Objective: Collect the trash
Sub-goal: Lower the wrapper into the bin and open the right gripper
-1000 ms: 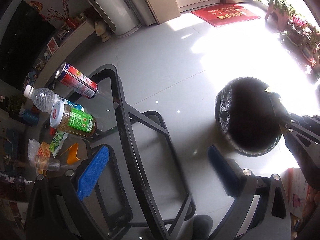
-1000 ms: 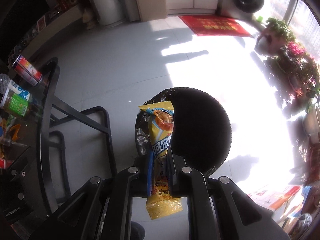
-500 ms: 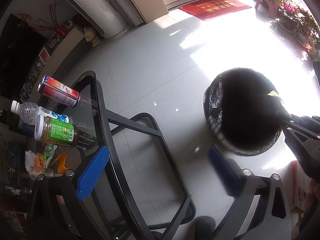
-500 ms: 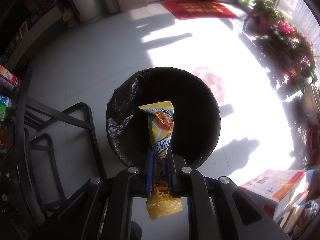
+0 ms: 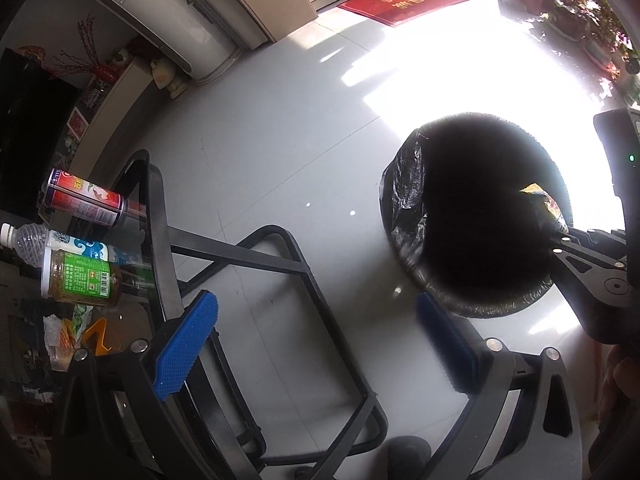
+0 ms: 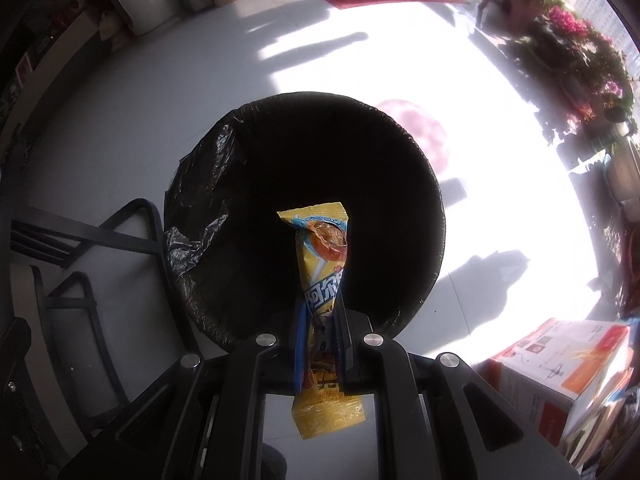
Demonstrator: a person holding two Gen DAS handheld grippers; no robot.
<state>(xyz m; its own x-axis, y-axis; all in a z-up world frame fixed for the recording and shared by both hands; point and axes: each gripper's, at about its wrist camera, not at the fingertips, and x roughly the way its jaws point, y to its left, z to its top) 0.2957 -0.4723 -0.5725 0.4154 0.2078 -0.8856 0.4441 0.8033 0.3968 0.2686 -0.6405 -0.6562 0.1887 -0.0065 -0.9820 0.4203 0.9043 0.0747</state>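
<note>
My right gripper (image 6: 320,320) is shut on a yellow snack wrapper (image 6: 324,256) and holds it over the open mouth of a round bin with a black liner (image 6: 200,200). In the left wrist view the bin (image 5: 404,208) stands on the floor at the right, and the right gripper (image 5: 560,236) with the wrapper tip (image 5: 540,196) reaches over it. My left gripper (image 5: 320,344) is open and empty, its blue pads wide apart above the floor. On the glass table (image 5: 156,200) at the left lie a red can (image 5: 84,200), a water bottle (image 5: 52,240) and a green-labelled jar (image 5: 80,280).
The table's black metal frame (image 5: 280,264) sits between the table and the bin. Crumpled wrappers and an orange piece (image 5: 80,328) lie at the table's near end. A cardboard box (image 6: 560,364) stands right of the bin. Potted plants (image 6: 580,52) line the window side.
My right gripper has moved forward with the wrapper, from the bin's near rim to over its opening. My left gripper has drifted right, away from the table items.
</note>
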